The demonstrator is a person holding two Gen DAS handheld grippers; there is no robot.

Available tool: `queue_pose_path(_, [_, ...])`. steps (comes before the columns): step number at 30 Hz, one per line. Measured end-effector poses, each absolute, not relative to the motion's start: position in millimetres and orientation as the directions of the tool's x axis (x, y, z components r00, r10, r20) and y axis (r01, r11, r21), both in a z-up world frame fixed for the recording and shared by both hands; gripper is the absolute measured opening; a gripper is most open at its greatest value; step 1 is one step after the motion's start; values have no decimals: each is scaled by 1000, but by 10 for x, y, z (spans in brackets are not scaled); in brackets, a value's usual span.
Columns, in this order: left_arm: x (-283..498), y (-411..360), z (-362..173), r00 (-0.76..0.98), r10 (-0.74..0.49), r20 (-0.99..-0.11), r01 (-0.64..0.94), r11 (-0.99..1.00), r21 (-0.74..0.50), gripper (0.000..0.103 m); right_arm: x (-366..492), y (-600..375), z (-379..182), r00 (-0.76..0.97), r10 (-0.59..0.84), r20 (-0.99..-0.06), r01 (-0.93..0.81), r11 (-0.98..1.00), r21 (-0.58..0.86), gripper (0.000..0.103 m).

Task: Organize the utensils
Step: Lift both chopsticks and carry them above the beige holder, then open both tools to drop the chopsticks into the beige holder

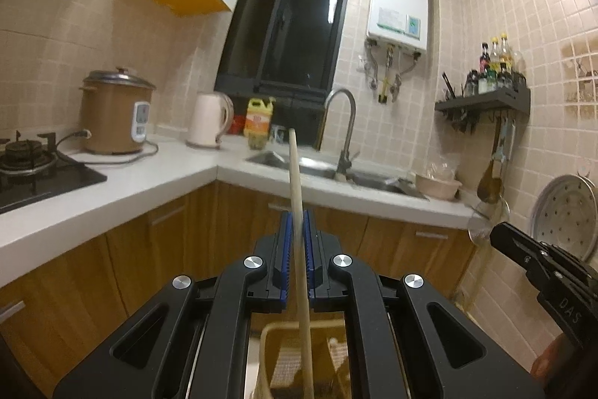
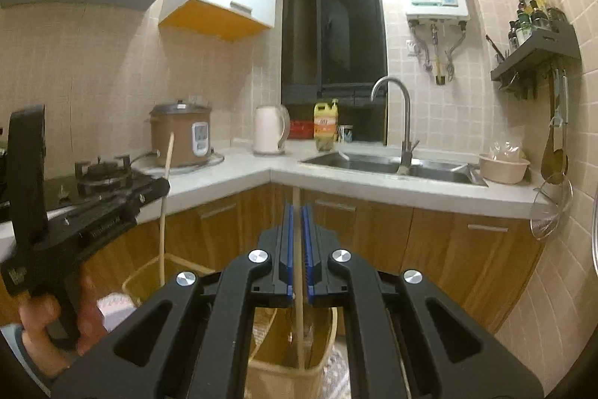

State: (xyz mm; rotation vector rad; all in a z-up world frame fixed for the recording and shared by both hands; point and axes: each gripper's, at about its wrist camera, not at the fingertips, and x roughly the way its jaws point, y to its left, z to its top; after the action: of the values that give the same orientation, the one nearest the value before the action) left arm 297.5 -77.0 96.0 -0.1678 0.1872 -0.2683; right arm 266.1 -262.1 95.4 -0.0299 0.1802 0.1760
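Note:
In the left wrist view my left gripper (image 1: 297,215) is shut on a long pale wooden chopstick (image 1: 295,174). The stick stands nearly upright, and its lower end drops toward a beige basket (image 1: 267,331) below. My right gripper (image 2: 297,208) is shut on a second wooden chopstick (image 2: 299,324), which points down into a beige basket (image 2: 325,328). The right wrist view also shows the left gripper (image 2: 162,187) at the left, a hand (image 2: 37,316) around its handle, and its chopstick (image 2: 167,167). The right gripper (image 1: 502,234) shows at the right edge of the left wrist view.
An L-shaped white counter (image 2: 336,180) carries a gas hob (image 2: 101,171), a brown rice cooker (image 2: 183,133), a kettle (image 2: 269,129) and a steel sink (image 2: 392,165) with a tall tap. Wooden cabinet doors (image 2: 441,242) run below. A ladle and strainer (image 2: 553,208) hang on the right wall.

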Motion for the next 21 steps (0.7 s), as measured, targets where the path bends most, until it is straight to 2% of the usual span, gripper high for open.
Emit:
queue_pose_path(1, [2949,-748,968,943,-289,-168,255,947,-196,5,2634,-2609,949,966,166,-198,-175,984,-28,7])
queue_pose_path(3, [2859,-676,1023,940,-291,-180,257,947,-192,5,2566,-2599,953,955,175,-238,-191,980,-47,29])
queue_pose_path(4, [2826,-653,1044,939,-291,-186,257,948,-188,5,2511,-2602,966,951,183,-248,-201,978,-49,35])
queue_pose_path(5, [2789,-626,1070,935,-297,-193,262,947,-187,5,2457,-2609,976,950,185,-251,-203,978,-49,46])
queue_pose_path(8, [2609,-522,1165,929,-311,-199,275,943,-187,7,2223,-2616,1028,944,193,-269,-215,975,-55,47])
queue_pose_path(11, [2387,-441,1262,928,-314,-199,283,944,-169,17,1914,-2571,1071,934,198,-299,-230,970,-77,47])
queue_pose_path(18, [1820,-197,1463,912,-340,-227,304,935,-181,18,1309,-2340,1147,897,161,-412,-251,952,-175,47])
queue_pose_path(21, [1616,-156,1559,896,-352,-270,319,934,-160,18,1121,-2253,1184,875,132,-466,-255,944,-211,47])
